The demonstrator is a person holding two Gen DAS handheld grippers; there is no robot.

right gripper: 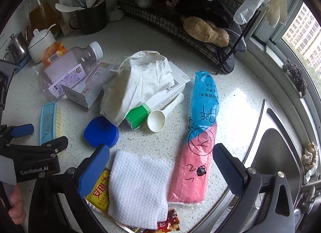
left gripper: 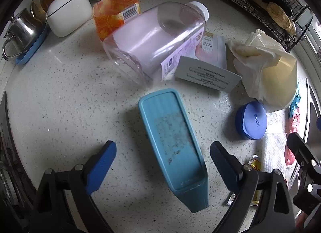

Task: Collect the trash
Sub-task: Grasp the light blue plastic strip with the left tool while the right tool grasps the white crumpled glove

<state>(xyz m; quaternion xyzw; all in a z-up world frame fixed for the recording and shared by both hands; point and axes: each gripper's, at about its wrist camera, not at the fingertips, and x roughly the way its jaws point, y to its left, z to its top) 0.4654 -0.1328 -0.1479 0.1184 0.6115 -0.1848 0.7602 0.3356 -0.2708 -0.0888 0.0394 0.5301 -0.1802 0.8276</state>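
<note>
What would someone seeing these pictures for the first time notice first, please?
Probably the litter spread across the speckled counter: a pink-and-blue plastic packet near the sink, a white paper towel beside it, and an empty clear bottle lying on its side farther back. The open left gripper straddles a blue scrubbing brush without touching it.

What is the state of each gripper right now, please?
Left gripper: open, holding nothing, jaws astride the teal brush.
Right gripper: open, holding nothing.

"GenRobot.AI" shows white on the left tongs' black body [right gripper: 34, 169]; the pink-and-blue bag [right gripper: 197, 152] carries, perhaps, a handwritten "27".
</note>
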